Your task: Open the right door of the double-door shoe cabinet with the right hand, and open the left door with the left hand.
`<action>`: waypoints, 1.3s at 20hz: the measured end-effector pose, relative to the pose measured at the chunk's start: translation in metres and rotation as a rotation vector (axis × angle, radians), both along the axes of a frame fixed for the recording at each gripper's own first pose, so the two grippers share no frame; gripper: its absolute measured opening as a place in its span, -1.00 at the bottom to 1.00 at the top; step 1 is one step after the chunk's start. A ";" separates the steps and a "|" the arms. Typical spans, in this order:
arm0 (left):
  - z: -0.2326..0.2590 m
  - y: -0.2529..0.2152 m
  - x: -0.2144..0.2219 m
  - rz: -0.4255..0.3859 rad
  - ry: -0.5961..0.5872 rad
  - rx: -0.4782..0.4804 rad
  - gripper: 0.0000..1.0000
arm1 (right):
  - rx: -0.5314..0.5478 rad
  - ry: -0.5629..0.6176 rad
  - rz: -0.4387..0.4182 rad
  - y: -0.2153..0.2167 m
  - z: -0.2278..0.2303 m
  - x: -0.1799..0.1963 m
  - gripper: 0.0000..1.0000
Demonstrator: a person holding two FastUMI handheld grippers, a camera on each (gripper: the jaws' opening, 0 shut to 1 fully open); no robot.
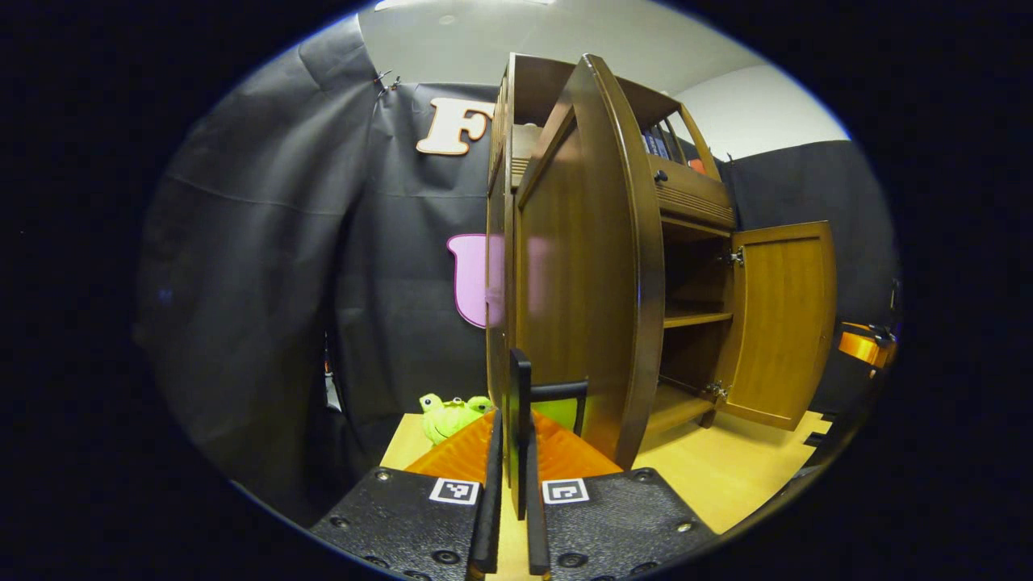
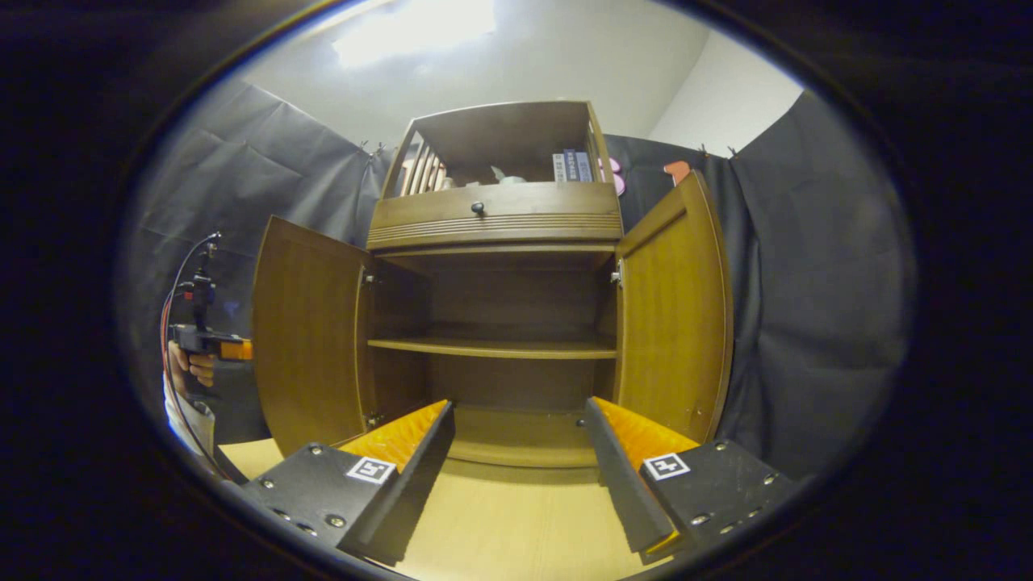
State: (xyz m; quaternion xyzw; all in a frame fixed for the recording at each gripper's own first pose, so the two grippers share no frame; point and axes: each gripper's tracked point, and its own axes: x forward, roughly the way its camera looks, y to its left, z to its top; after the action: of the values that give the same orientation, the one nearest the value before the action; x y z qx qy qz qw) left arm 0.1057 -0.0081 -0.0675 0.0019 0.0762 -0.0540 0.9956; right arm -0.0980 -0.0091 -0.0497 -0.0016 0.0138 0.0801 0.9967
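The wooden shoe cabinet [image 2: 496,222] stands on a light table with both lower doors swung open. In the right gripper view the left door [image 2: 311,339] and the right door [image 2: 674,315] flank the bare shelf [image 2: 492,349]. My right gripper [image 2: 518,405] is open in front of the cabinet's middle, with nothing between its fingers. In the left gripper view the left door [image 1: 597,266] appears nearly edge-on and the right door [image 1: 787,323] hangs open beyond it. My left gripper [image 1: 513,428] is shut on the left door's thin dark handle [image 1: 520,387].
A green frog plush [image 1: 452,415] sits on the table [image 1: 726,468] by the cabinet's left side. A drawer with a knob [image 2: 478,208] and an upper shelf with books [image 2: 569,165] top the cabinet. A hand [image 2: 190,367] holds the left gripper's body beside the left door.
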 end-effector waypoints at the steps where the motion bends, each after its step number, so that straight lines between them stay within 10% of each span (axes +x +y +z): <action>1: 0.000 0.001 -0.001 -0.008 0.001 -0.001 -0.70 | 0.007 -0.006 0.003 0.000 0.001 -0.002 0.92; 7: -0.004 0.010 -0.009 0.042 0.043 -0.006 0.16 | 0.022 -0.028 -0.016 -0.009 0.010 -0.014 0.92; 20: 0.017 0.022 -0.026 0.256 -0.032 0.001 0.83 | 0.006 0.014 0.017 -0.005 -0.014 -0.010 0.89; 26: 0.033 -0.005 -0.023 0.231 -0.090 0.002 0.92 | 0.029 -0.010 0.021 -0.008 -0.009 0.001 0.92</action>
State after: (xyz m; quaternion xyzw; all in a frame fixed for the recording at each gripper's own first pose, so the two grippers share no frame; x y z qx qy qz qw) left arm 0.0828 -0.0128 -0.0346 -0.0036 0.0311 0.0614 0.9976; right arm -0.0966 -0.0166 -0.0590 0.0122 0.0076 0.0909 0.9958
